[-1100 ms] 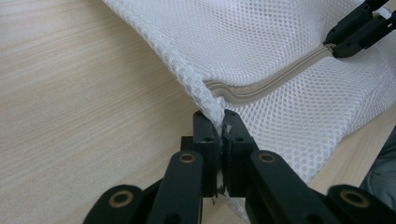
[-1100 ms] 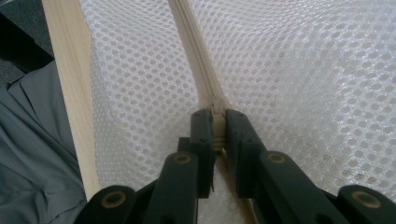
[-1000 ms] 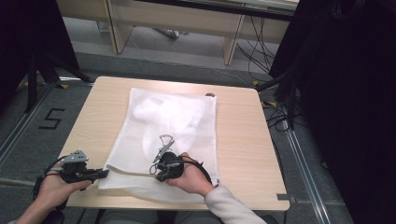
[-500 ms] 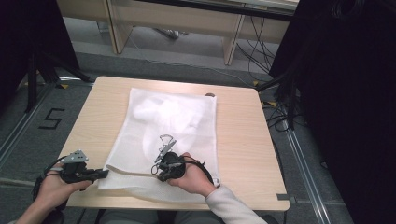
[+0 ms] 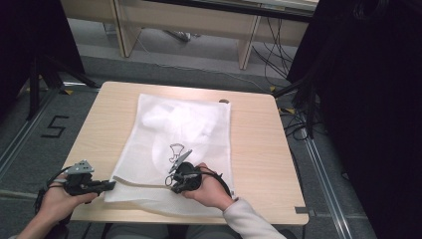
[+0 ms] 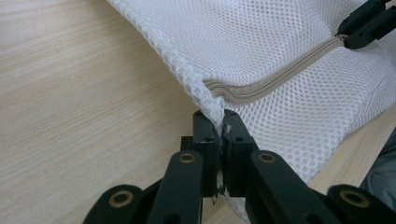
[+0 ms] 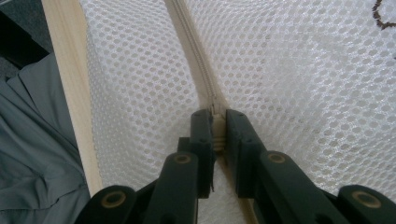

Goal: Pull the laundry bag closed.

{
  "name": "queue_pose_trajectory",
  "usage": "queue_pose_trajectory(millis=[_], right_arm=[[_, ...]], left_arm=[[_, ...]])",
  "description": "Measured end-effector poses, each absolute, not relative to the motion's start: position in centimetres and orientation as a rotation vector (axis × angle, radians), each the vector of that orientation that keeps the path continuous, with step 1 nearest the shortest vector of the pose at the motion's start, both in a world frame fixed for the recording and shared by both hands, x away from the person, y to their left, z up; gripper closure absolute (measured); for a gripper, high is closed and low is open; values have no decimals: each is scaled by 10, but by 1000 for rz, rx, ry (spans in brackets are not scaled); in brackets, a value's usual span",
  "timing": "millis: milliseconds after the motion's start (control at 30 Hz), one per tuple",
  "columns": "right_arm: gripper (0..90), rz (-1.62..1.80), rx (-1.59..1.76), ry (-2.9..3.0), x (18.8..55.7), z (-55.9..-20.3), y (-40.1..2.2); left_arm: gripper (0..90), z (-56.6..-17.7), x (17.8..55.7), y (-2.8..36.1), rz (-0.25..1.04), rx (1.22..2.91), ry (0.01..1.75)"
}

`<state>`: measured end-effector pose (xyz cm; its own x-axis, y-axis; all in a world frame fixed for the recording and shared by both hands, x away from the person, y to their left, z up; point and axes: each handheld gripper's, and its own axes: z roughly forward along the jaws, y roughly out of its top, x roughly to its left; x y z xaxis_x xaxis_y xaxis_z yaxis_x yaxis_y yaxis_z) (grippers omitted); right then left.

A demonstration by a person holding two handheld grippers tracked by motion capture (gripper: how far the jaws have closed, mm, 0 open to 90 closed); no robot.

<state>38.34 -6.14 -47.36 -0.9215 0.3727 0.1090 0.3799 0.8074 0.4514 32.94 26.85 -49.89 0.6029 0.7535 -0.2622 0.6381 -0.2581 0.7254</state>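
A white mesh laundry bag lies flat on the wooden table, with a white garment showing faintly inside. A beige zipper runs along its near edge. My left gripper is at the bag's near left corner, shut on the mesh edge. My right gripper sits mid-way along the near edge, shut on the zipper slider. The zipper track runs on ahead of it. From the left gripper view the right gripper pinches the zipper at the top right.
The table's near edge lies just beside the right gripper, with the person's grey clothing below it. A small dark object rests at the bag's far right corner. Cables and dark curtains stand right of the table.
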Motion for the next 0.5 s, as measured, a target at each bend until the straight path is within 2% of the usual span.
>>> queue_pose_trajectory(millis=[500], right_arm=[[824,-748,-623,-2966,383,-473,-66]], left_arm=[[855,-498,329,269,171,1983,1097]])
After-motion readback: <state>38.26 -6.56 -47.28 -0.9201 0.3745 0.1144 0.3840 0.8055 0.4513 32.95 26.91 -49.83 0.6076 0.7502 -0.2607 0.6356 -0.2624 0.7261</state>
